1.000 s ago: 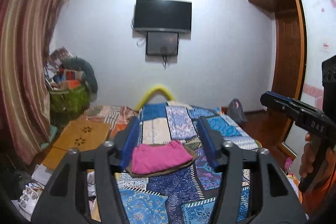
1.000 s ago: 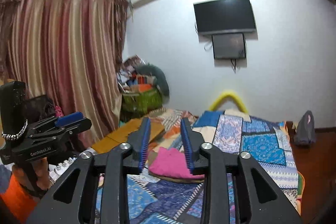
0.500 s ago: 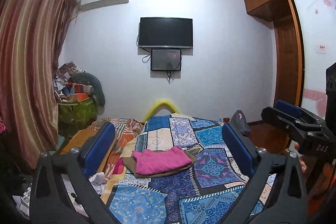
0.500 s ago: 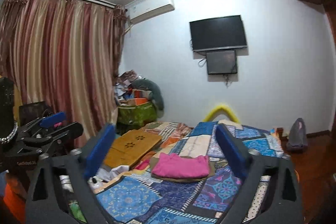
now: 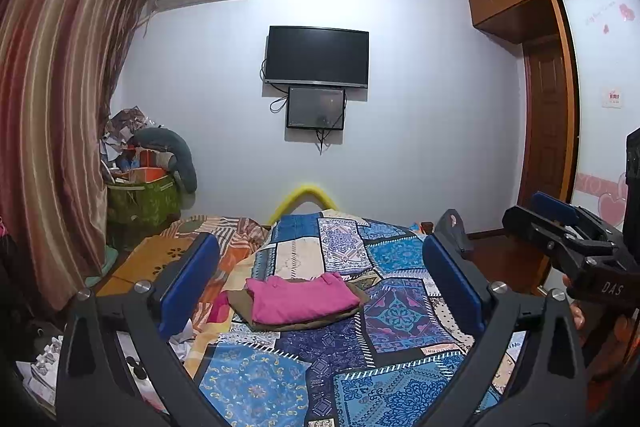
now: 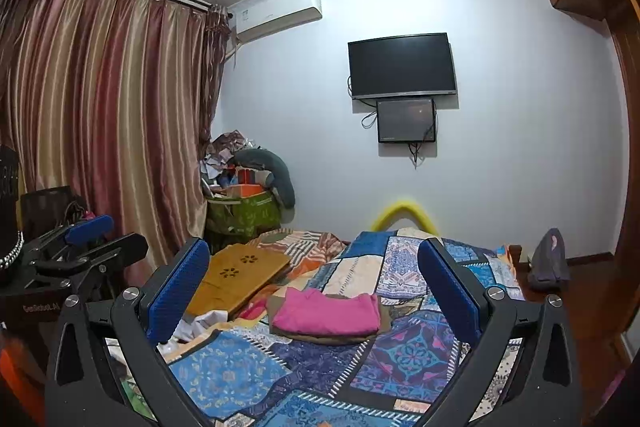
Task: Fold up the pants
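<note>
At centre frame, folded bright pink fabric pants lie on a folded brown garment on the blue patchwork-quilted bed. Left hand-held gripper and right hand-held gripper both gape wide, released, grasping nothing.

Bed viewed from its foot by 2 wrist cameras, aimed roughly level, left view set left of right, wall-mounted TV shared, folded stack seen near.
</note>
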